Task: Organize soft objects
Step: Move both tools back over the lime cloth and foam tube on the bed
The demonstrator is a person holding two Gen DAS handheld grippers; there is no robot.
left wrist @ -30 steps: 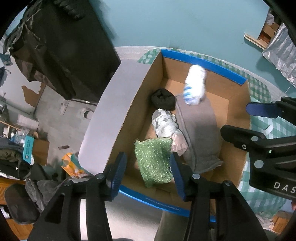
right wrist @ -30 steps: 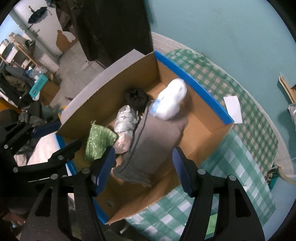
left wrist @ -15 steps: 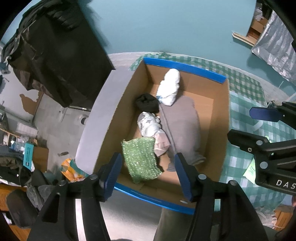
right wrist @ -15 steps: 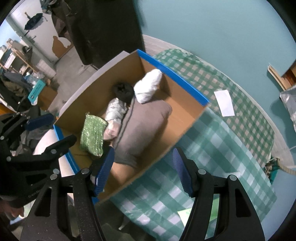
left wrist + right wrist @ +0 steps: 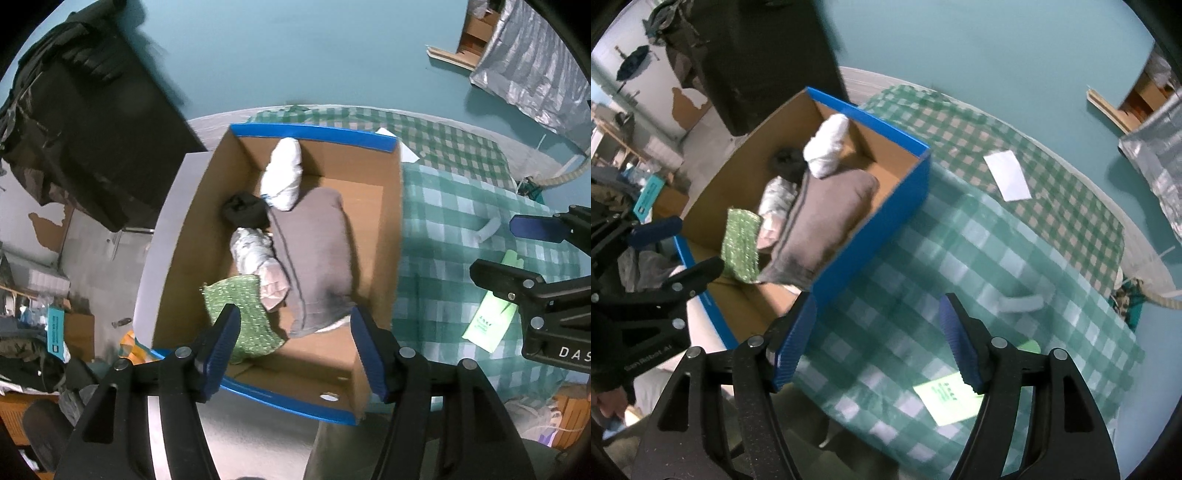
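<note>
A blue-edged cardboard box point(image 5: 391, 221) point(image 5: 908, 192) sits on a green checked tablecloth. Inside lie a grey folded garment point(image 5: 314, 258) point(image 5: 827, 218), a white bundle point(image 5: 282, 173) point(image 5: 827, 144), a black bundle point(image 5: 245, 210), a silvery-grey roll point(image 5: 251, 249) and a green knitted cloth point(image 5: 236, 306) point(image 5: 740, 243). My left gripper point(image 5: 295, 347) hovers above the box's near end, jaws opening, nothing between them. My right gripper point(image 5: 877, 339) hangs over the tablecloth to the right of the box, jaws opening, also holding nothing.
On the tablecloth point(image 5: 960, 251) lie a white paper point(image 5: 1006, 175), a light green card point(image 5: 945, 400) point(image 5: 491, 321) and a small white roll point(image 5: 1021, 304). A dark garment point(image 5: 88, 122) hangs at the left. Clutter fills the floor at the left.
The white bundle has come to rest in the box's far corner. Both grippers drew back from the box and shifted right; the right one now hangs over the tablecloth. Both jaws widened.
</note>
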